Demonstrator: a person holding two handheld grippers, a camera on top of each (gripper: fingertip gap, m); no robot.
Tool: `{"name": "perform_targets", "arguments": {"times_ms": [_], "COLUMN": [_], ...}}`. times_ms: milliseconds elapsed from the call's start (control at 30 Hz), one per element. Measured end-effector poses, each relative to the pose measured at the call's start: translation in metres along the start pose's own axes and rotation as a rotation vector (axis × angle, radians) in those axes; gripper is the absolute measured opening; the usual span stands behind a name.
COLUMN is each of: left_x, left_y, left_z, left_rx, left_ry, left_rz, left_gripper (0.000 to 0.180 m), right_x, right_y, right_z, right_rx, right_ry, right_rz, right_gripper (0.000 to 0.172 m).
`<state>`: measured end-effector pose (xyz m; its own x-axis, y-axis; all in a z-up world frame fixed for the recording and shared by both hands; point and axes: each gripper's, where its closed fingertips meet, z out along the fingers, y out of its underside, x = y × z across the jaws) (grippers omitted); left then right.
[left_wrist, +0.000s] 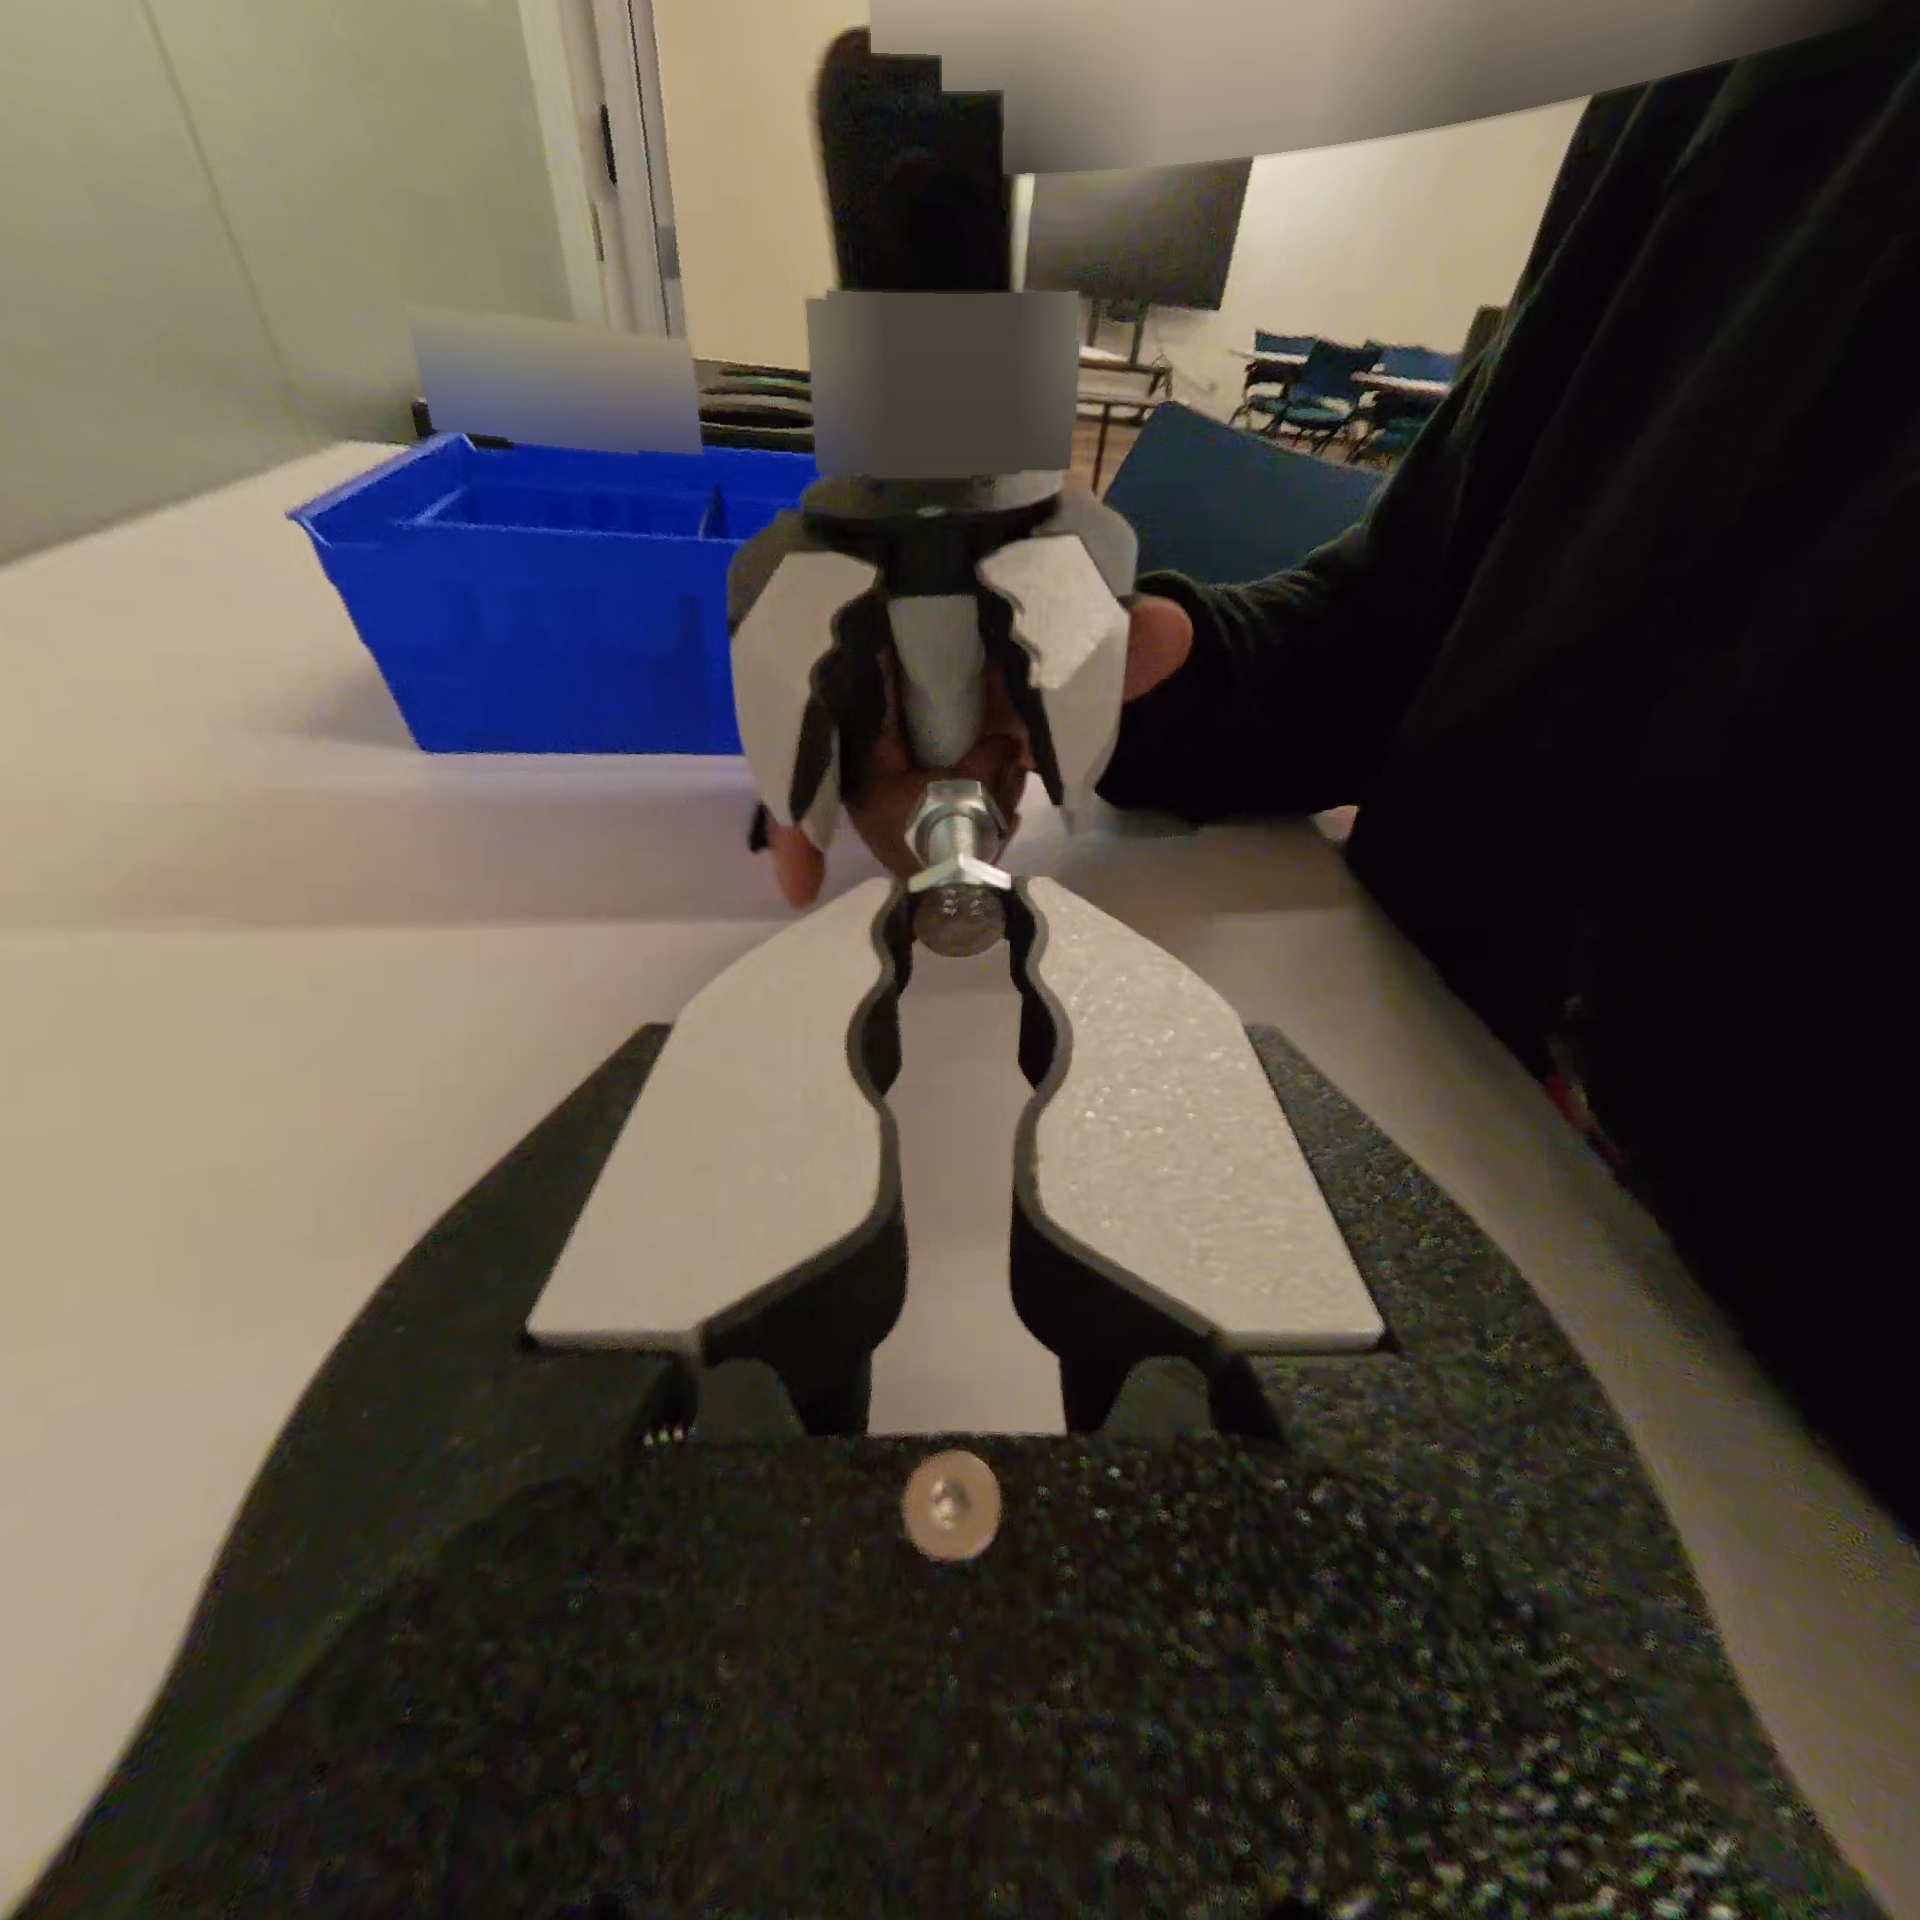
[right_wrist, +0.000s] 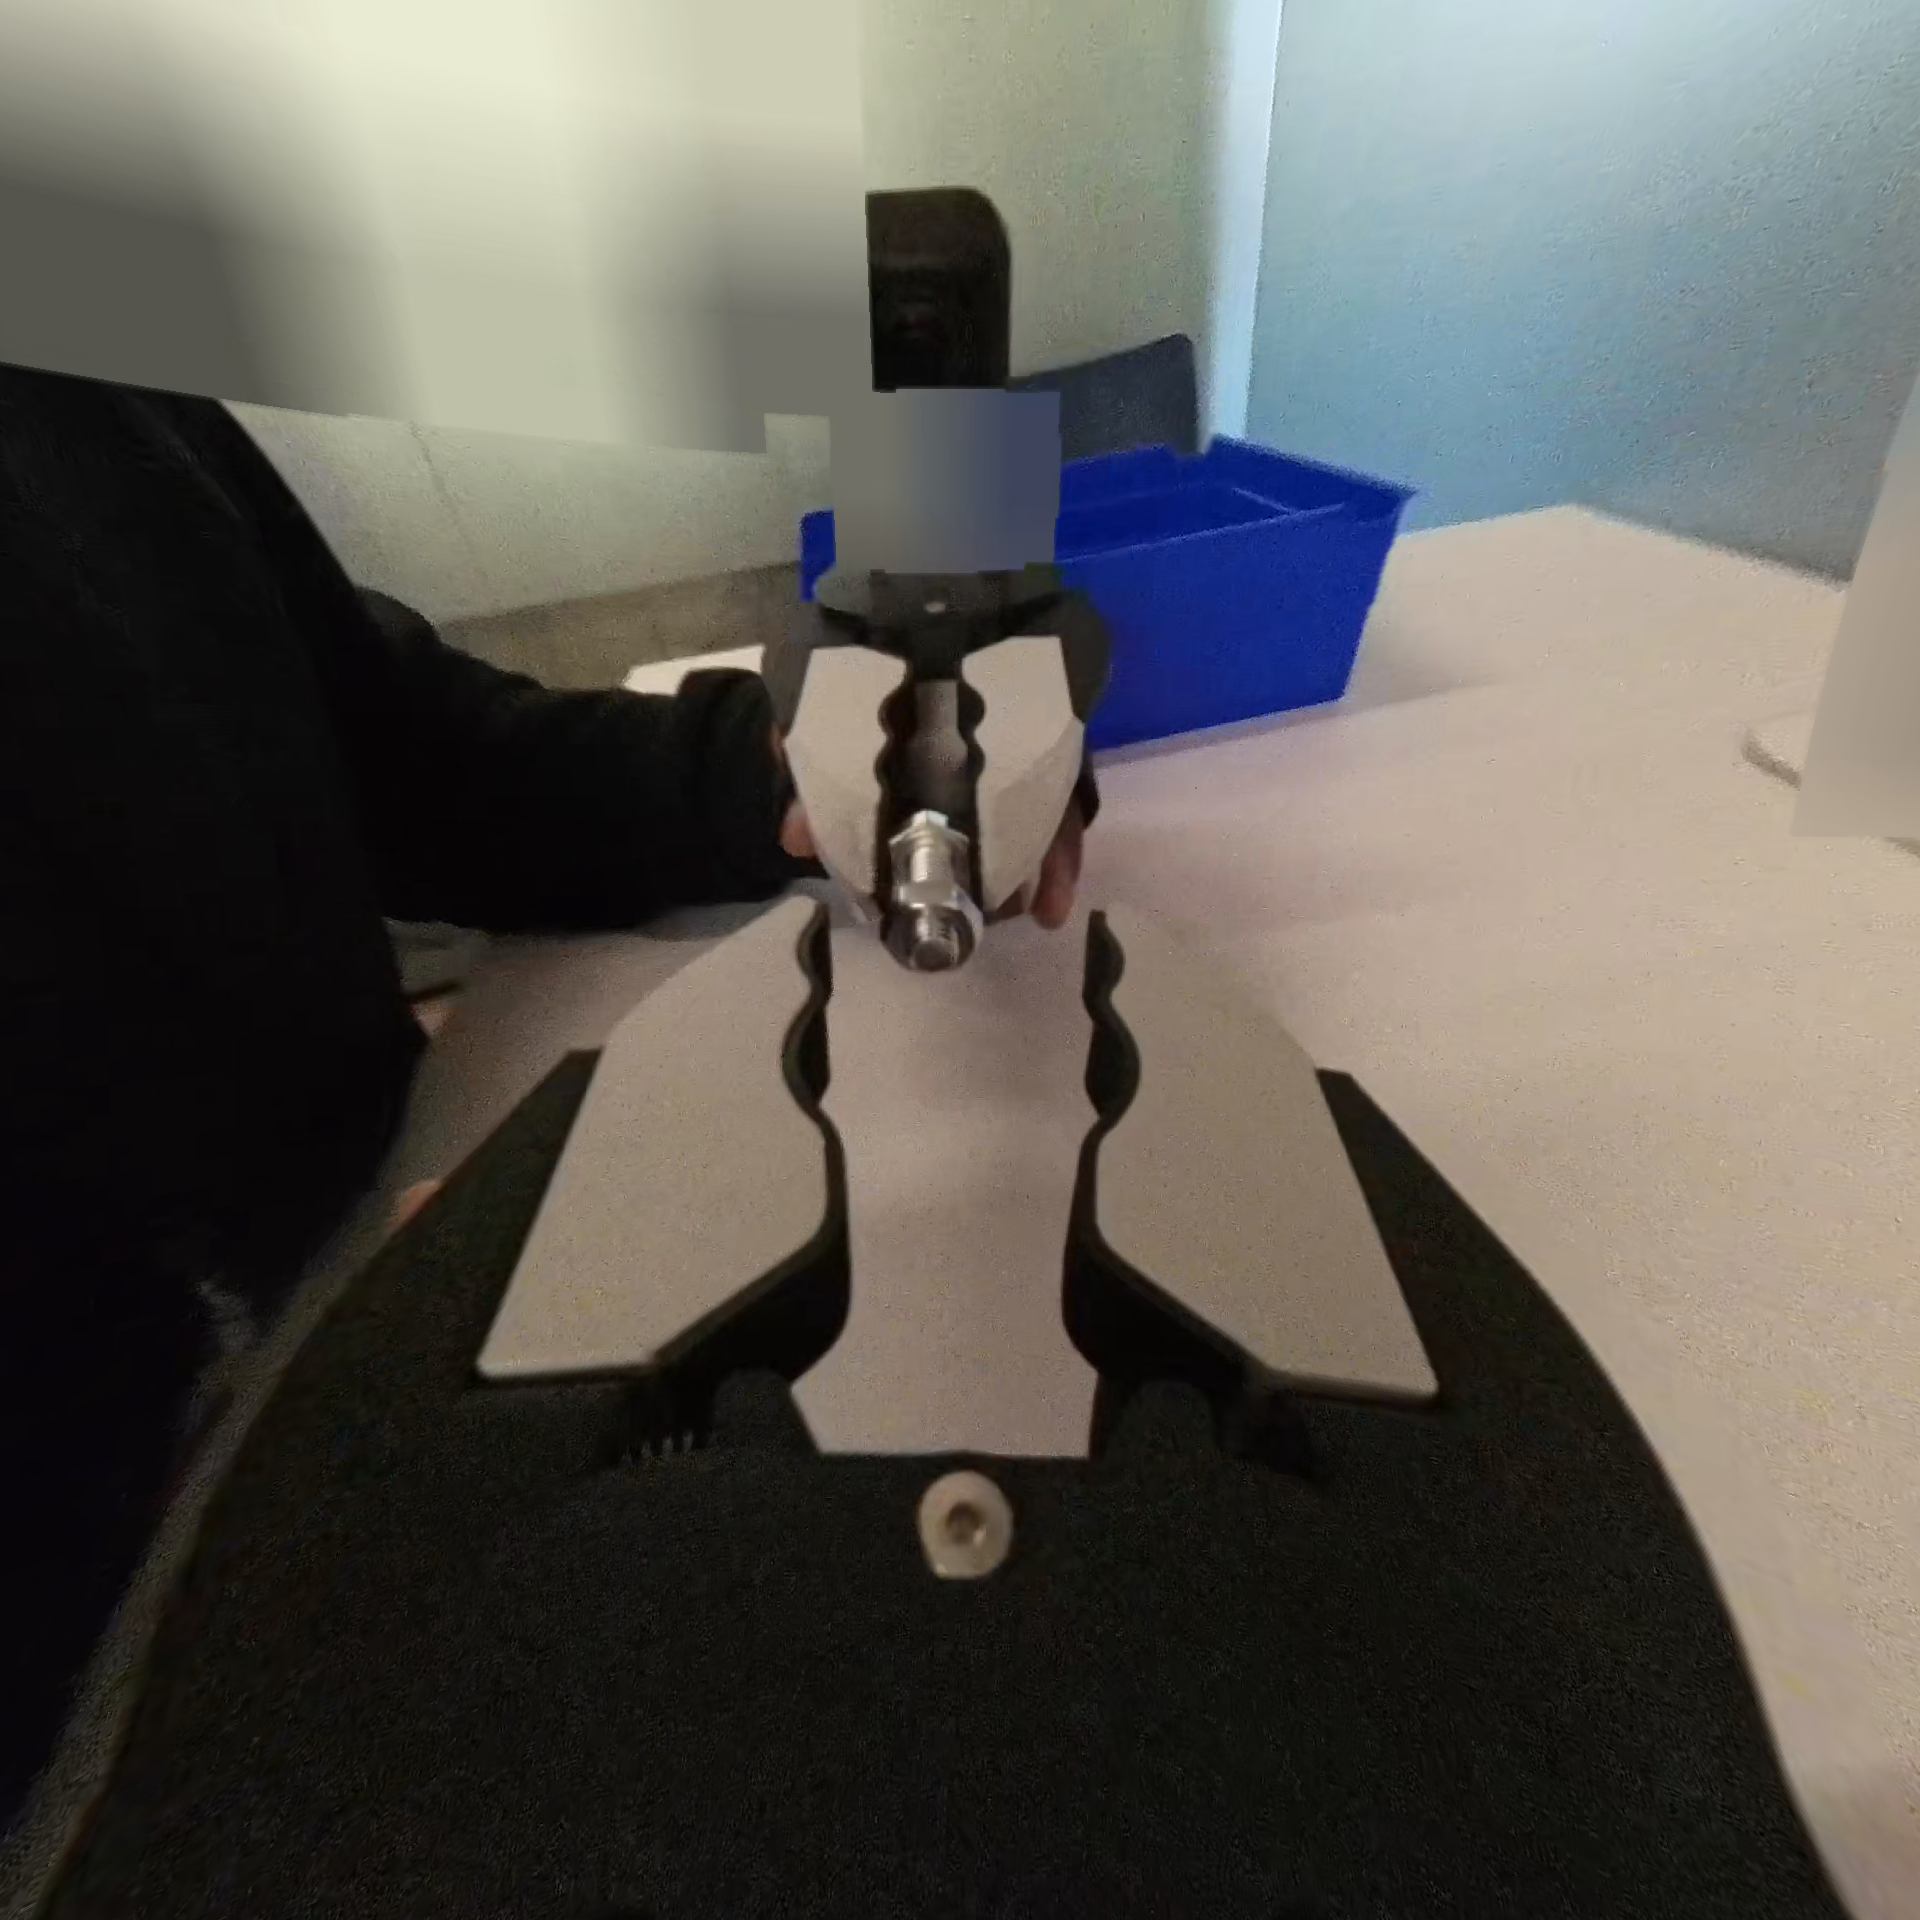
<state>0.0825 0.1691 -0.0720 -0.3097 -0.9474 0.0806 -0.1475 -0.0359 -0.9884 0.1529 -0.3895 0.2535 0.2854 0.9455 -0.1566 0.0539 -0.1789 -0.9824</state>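
Here left gripper (left_wrist: 954, 914) pinching bolt (left_wrist: 951, 842) head, markings seemingly illegible; right gripper (right_wrist: 951, 935) spread

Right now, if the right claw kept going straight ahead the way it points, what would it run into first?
The right claw, open, points at the nut end of the silver bolt held in the left claw. It would probably meet that first, though depth is hard to judge.
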Motion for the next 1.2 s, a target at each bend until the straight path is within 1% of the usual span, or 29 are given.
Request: {"name": "perform_targets", "arguments": {"times_ms": [67,100,133,167,200,267,300,333,367,400,433,500,533,600,667,700,733,767,800,833,867,933,967,1000,1033,1067,1133,1200], "left_x": [0.001,0.002,0.001,0.002,0.001,0.002,0.003,0.002,0.002,-0.001,-0.003,-0.005,-0.007,-0.007,-0.008,-0.007,-0.005,-0.004,-0.004,-0.003,-0.002,0.002,0.002,-0.001,-0.002,-0.004,-0.009,-0.011], "left_y": [0.001,0.003,0.005,0.006,0.007,0.009,0.008,0.008,0.009,0.01,0.009,0.003,0.0,-0.002,-0.002,-0.001,0.0,0.002,0.004,0.005,0.005,0.007,0.008,0.009,0.009,0.009,0.006,0.002], "left_z": [0.001,0.002,0.003,0.003,0.003,0.003,0.003,0.004,0.004,0.004,0.004,0.001,-0.001,-0.003,-0.003,-0.002,-0.001,0.001,0.001,0.001,0.002,0.004,0.004,0.005,0.004,0.004,0.001,-0.001], "left_rx": [-0.019,-0.034,-0.046,-0.054,-0.051,-0.029,-0.006,0.012,0.015,0.013,0.015,0.027,0.029,0.017,-0.007,-0.021,-0.034,-0.047,-0.06,-0.063,-0.056,-0.032,-0.017,0.002,0.012,0.012,0.013,0.006], "left_ry": [-0.01,-0.013,-0.016,-0.004,0.013,0.085,0.117,0.128,0.126,0.106,0.079,0.034,0.006,-0.037,-0.072,-0.075,-0.073,-0.073,-0.068,-0.056,-0.033,0.053,0.08,0.077,0.074,0.056,-0.002,-0.054], "left_rz": [0.041,0.054,0.053,0.023,-0.042,-0.226,-0.295,-0.327,-0.326,-0.301,-0.261,-0.175,-0.127,-0.03,0.043,0.068,0.084,0.091,0.089,0.063,0.006,-0.177,-0.244,-0.267,-0.266,-0.246,-0.16,-0.053], "left_gripper": [0.017,0.017,0.017,0.017,0.017,0.017,0.017,0.017,0.017,0.017,0.017,0.018,0.017,0.017,0.017,0.017,0.017,0.017,0.017,0.017,0.017,0.018,0.017,0.017,0.017,0.017,0.017,0.017], "right_x": [-0.004,-0.005,-0.006,-0.005,-0.004,-0.004,-0.004,-0.004,-0.004,-0.003,-0.002,0.006,0.007,0.006,0.003,0.002,0.002,0.001,0.001,0.0,-0.002,-0.006,-0.006,-0.005,-0.005,-0.007,-0.003,0.004], "right_y": [0.005,0.009,0.013,0.015,0.016,0.018,0.018,0.018,0.018,0.016,0.013,0.006,0.004,-0.001,-0.003,-0.002,0.002,0.007,0.01,0.012,0.012,0.014,0.016,0.016,0.015,0.011,0.001,-0.002], "right_z": [0.003,0.005,0.007,0.008,0.008,0.008,0.008,0.008,0.007,0.007,0.007,0.005,0.004,0.004,0.004,0.005,0.006,0.008,0.009,0.008,0.008,0.007,0.007,0.008,0.008,0.007,0.005,0.005], "right_rx": [-0.02,-0.047,-0.076,-0.09,-0.102,-0.115,-0.116,-0.127,-0.135,-0.125,-0.103,-0.065,-0.047,-0.001,0.033,0.027,0.004,-0.026,-0.048,-0.062,-0.069,-0.082,-0.099,-0.115,-0.11,-0.079,-0.025,-0.01], "right_ry": [-0.038,-0.038,-0.026,0.006,0.05,0.151,0.208,0.255,0.272,0.266,0.25,0.217,0.175,0.075,0.017,0.008,0.014,0.021,0.04,0.065,0.102,0.196,0.247,0.285,0.289,0.274,0.25,0.186], "right_rz": [0.06,0.052,0.001,-0.1,-0.249,-0.653,-0.862,-1.019,-1.066,-1.0,-0.871,-0.546,-0.375,-0.091,0.036,0.056,0.05,0.012,-0.065,-0.191,-0.364,-0.814,-0.995,-1.084,-1.079,-1.007,-0.737,-0.405], "right_gripper": [0.036,0.024,0.018,0.017,0.017,0.017,0.017,0.017,0.017,0.021,0.03,0.039,0.044,0.045,0.041,0.035,0.026,0.017,0.016,0.016,0.015,0.014,0.014,0.015,0.015,0.018,0.029,0.037]}}
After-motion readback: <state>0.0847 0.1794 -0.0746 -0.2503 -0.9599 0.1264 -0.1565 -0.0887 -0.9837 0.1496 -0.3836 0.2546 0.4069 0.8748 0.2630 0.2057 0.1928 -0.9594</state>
